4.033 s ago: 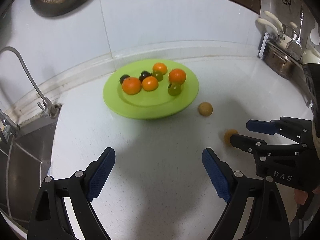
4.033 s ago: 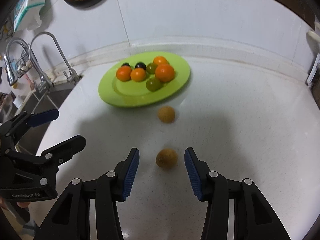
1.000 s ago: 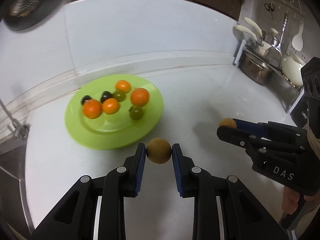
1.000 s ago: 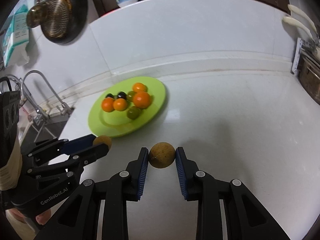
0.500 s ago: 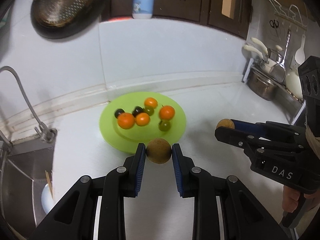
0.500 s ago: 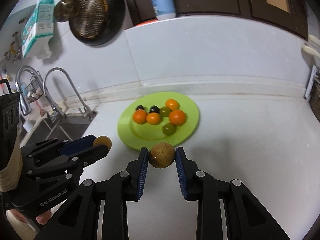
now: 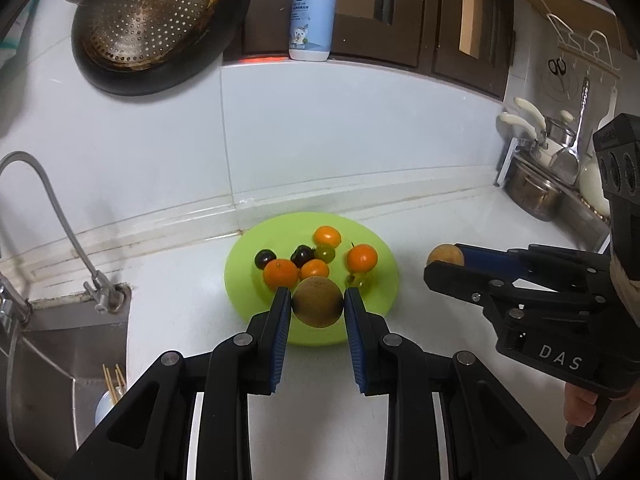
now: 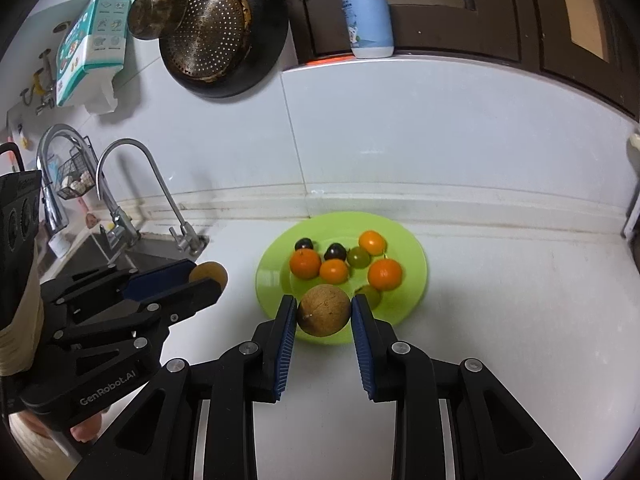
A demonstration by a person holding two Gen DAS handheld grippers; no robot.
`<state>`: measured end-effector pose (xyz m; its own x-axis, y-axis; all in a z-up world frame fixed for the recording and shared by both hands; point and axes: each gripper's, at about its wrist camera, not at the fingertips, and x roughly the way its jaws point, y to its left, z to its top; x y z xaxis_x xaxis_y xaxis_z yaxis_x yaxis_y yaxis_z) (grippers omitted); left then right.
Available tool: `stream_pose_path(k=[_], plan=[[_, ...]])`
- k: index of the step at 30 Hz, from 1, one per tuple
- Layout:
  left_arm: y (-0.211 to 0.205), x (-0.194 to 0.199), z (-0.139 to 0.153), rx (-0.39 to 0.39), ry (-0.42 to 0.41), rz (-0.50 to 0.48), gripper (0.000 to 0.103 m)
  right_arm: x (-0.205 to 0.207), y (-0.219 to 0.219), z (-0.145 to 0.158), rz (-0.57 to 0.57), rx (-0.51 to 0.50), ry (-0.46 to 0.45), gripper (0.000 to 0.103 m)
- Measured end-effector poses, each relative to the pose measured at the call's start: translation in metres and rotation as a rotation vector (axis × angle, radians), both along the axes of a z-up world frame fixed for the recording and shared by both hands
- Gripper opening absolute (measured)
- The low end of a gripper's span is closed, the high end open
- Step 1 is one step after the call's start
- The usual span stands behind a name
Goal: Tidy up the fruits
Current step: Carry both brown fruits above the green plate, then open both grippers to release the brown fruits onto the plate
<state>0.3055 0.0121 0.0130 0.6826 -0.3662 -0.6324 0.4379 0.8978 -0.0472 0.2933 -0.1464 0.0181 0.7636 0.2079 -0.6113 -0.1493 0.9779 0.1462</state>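
Each gripper, left (image 7: 317, 307) and right (image 8: 324, 311), is clamped across the middle of a brown fruit (image 7: 317, 306), (image 8: 324, 310), held at lower centre frame above the plate (image 7: 384, 280). The fruits look light, firm and prone to rolling. Bare counter (image 8: 520, 300) lies right; the sink (image 7: 60, 344) edge left.

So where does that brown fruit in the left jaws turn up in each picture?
Left wrist view: brown fruit, bottom centre, clamped in the jaws.
Right wrist view: same fruit, middle left, at the other tool's tip.
Shared landmark: green plate.
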Motion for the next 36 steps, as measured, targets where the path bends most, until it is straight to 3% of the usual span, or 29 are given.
stream_pose_path(k=[12, 27, 28, 31, 36], plan=[[-0.008, 0.060, -0.011, 0.003, 0.041, -0.028, 0.027, 0.057, -0.001, -0.001, 0.011, -0.035, 0.023, 0.029], [-0.030, 0.128, -0.044, 0.035, 0.116, -0.038, 0.028, 0.118, -0.010, -0.030, 0.027, -0.030, 0.111, 0.029], [-0.031, 0.130, -0.045, 0.031, 0.116, -0.040, 0.029, 0.119, -0.010, -0.031, 0.028, -0.029, 0.112, 0.029], [-0.032, 0.132, -0.046, 0.045, 0.110, -0.034, 0.046, 0.124, -0.012, -0.035, 0.025, -0.026, 0.116, 0.029], [-0.022, 0.121, -0.044, 0.086, 0.109, 0.007, 0.046, 0.122, -0.014, -0.034, 0.001, -0.038, 0.108, 0.037]])
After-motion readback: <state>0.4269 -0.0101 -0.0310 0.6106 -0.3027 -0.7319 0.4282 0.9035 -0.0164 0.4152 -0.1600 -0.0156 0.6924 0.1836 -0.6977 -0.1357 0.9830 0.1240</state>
